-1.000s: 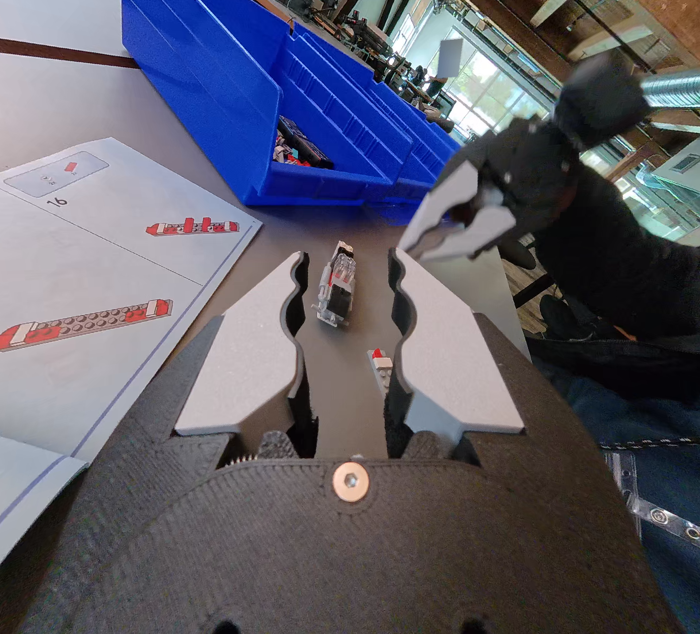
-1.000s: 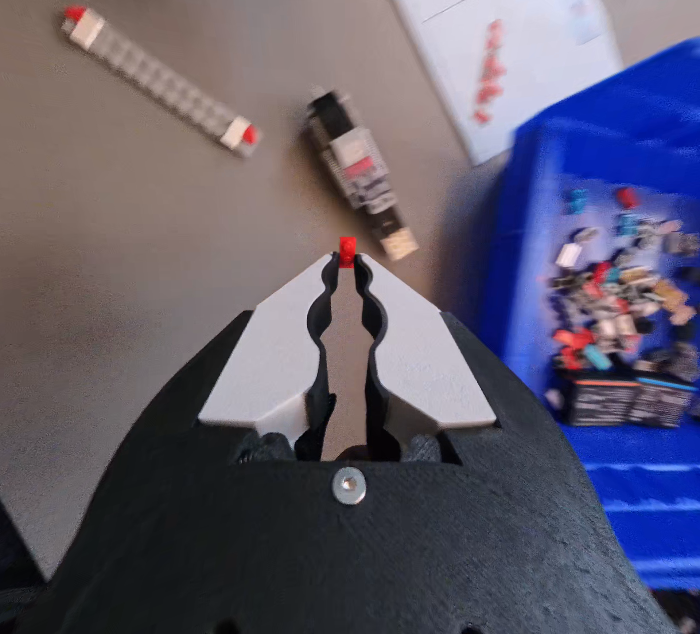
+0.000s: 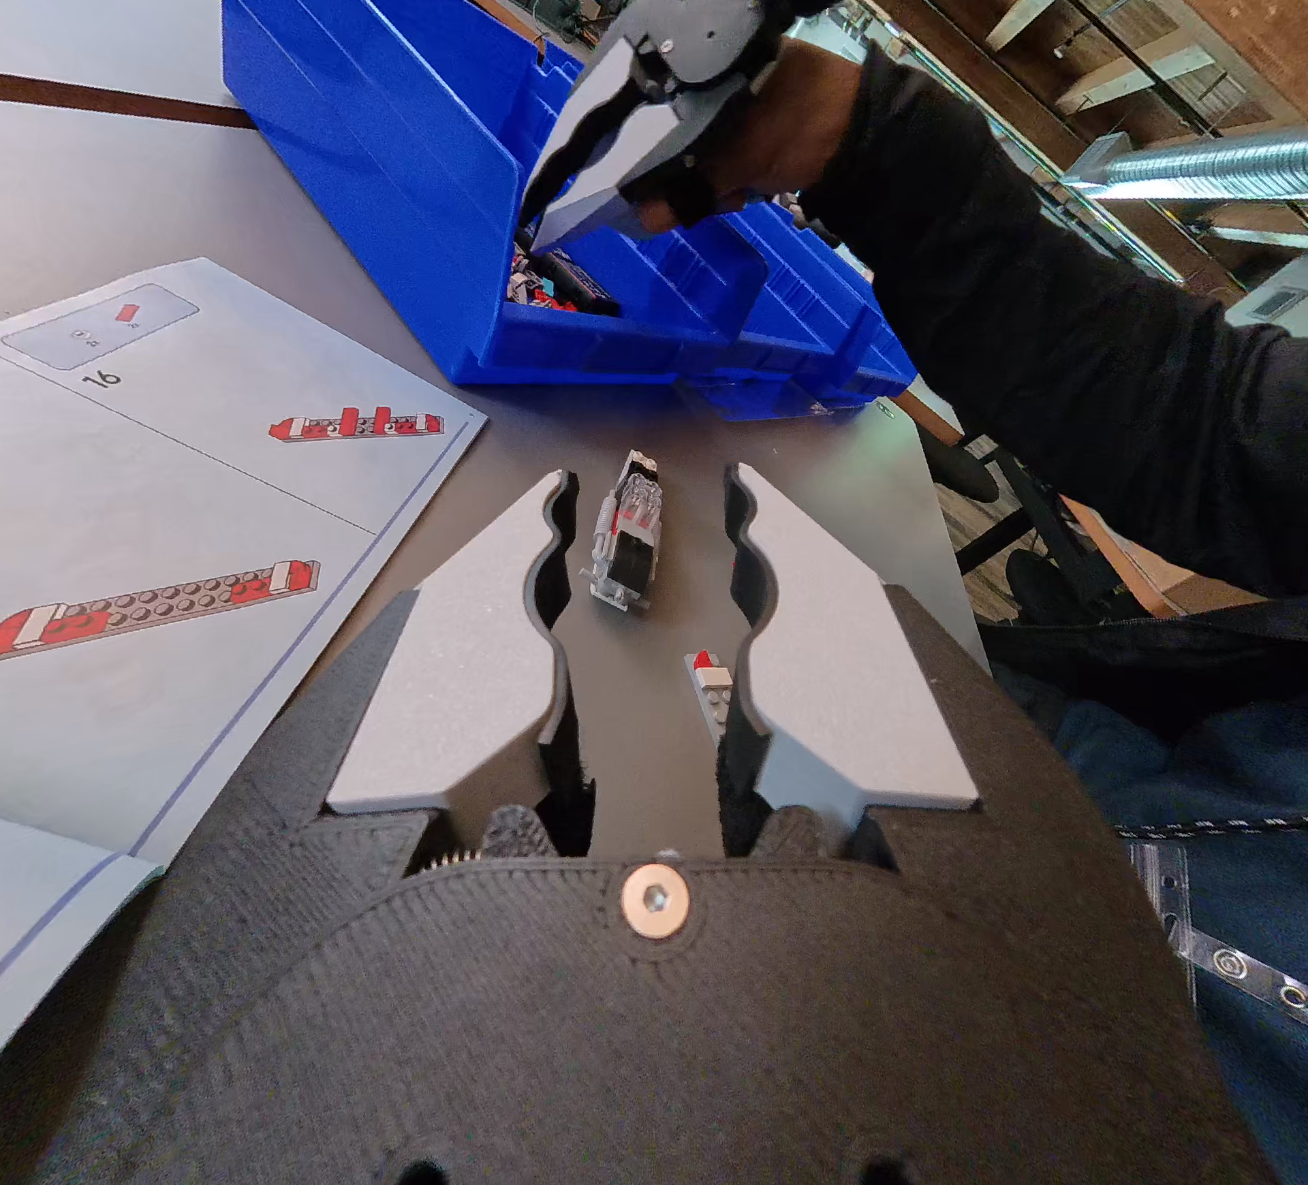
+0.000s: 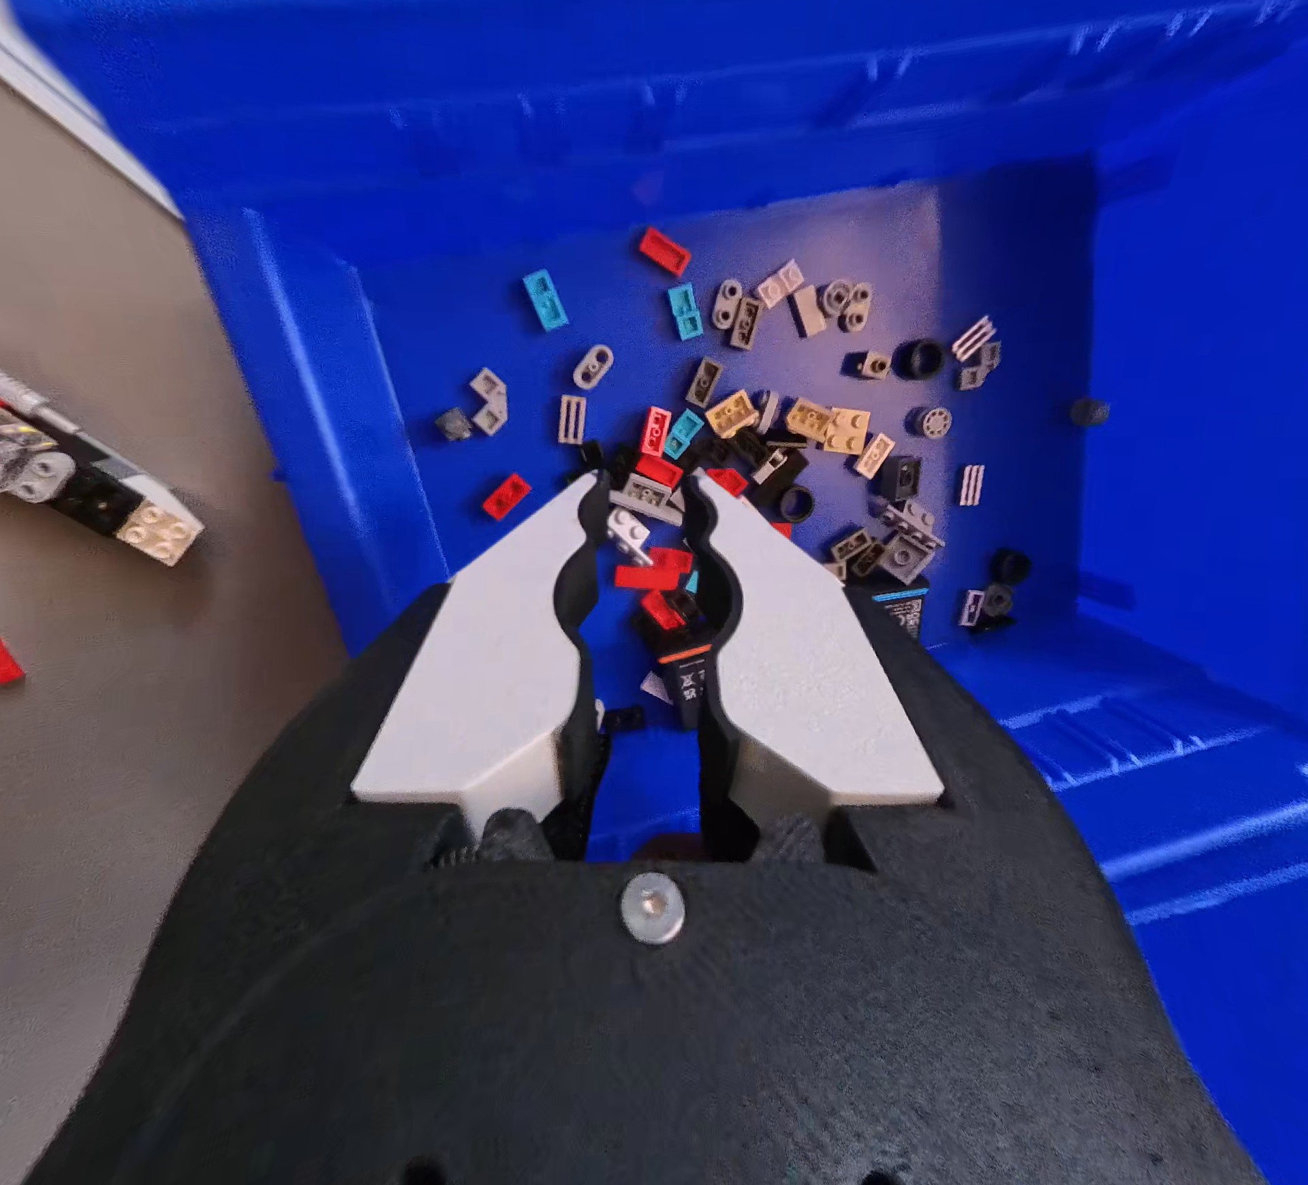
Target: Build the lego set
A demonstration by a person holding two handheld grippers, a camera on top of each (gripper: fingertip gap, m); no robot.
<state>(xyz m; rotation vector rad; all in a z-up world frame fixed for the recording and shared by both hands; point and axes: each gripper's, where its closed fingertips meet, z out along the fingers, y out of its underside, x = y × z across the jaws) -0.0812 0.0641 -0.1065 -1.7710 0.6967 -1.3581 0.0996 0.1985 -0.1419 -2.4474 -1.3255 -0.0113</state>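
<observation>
two grippers | left gripper (image 3: 645, 479) open, small lego build (image 3: 630, 539) between tips | right gripper (image 4: 643, 487) open above bin (image 4: 495, 111) pieces (image 4: 729, 415)

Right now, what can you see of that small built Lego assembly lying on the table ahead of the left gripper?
The small assembly lies on the grey table, just beyond the open left gripper and untouched. It has a black block, light grey parts, clear pieces with red beneath and a tan end. It sits beside the blue bin.
</observation>
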